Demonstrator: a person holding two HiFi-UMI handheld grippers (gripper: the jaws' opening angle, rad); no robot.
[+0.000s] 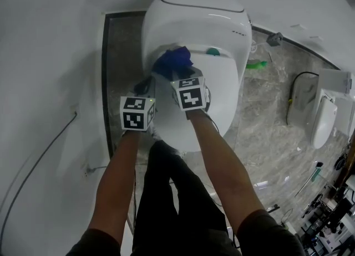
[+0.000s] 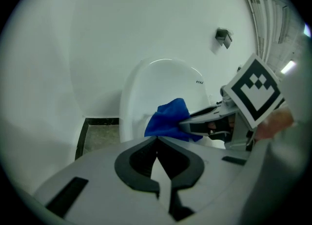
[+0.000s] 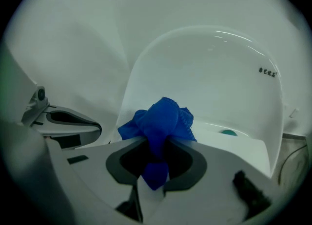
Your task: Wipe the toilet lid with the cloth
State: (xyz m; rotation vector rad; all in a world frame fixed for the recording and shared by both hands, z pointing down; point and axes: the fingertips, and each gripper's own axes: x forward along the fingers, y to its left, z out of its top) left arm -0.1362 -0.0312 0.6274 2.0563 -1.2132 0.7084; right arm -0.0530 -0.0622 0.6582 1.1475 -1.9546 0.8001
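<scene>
The right gripper's (image 3: 158, 143) jaws are clamped on the bunched blue cloth (image 3: 163, 119), holding it at the toilet lid's (image 1: 222, 100) far end, likely for wiping. The left gripper (image 2: 157, 143), just left, is closed and empty.

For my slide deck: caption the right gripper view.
Right gripper shut on a bunched blue cloth, before the white toilet lid.

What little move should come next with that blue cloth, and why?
Probably ease the right tongs forward until the cloth presses on the lid, then start a stroke. The cloth is clamped in a bunch close to the white surface, but I can't tell whether it touches. The left tongs are shut and empty.
</scene>
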